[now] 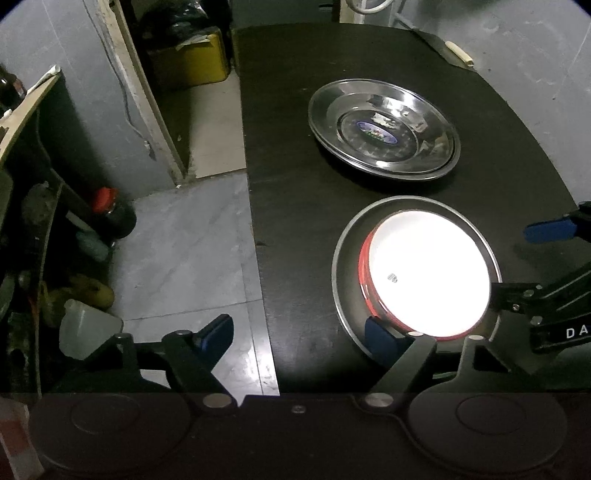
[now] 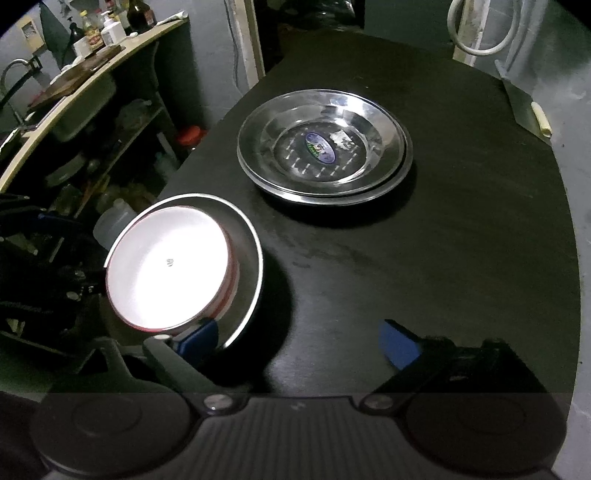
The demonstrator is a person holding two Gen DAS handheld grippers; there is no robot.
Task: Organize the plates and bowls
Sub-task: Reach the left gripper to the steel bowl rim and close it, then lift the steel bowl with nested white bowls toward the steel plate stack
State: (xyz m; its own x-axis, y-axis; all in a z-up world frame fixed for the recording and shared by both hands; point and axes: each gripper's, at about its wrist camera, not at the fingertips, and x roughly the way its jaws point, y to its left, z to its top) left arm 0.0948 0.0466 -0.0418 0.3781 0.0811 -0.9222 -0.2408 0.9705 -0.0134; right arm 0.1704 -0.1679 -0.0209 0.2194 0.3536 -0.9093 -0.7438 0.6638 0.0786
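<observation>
A red-walled bowl with a white inside (image 1: 428,273) sits in a steel plate (image 1: 345,280) at the near edge of the black table; both show in the right wrist view, the bowl (image 2: 166,266) and the plate (image 2: 251,258). A stack of steel plates (image 1: 384,129) with a blue sticker lies farther back (image 2: 325,144). My left gripper (image 1: 299,332) is open, its right finger (image 1: 380,334) against the near rim of the plate. My right gripper (image 2: 299,341) is open, its left finger (image 2: 197,338) at the plate's near rim.
The black table (image 1: 295,206) ends at its left edge over a tiled floor (image 1: 184,258). Shelves with bottles and a plastic jug (image 1: 86,328) stand at the left. A counter with bottles (image 2: 96,33) is at the far left. A hose (image 2: 476,33) hangs on the back wall.
</observation>
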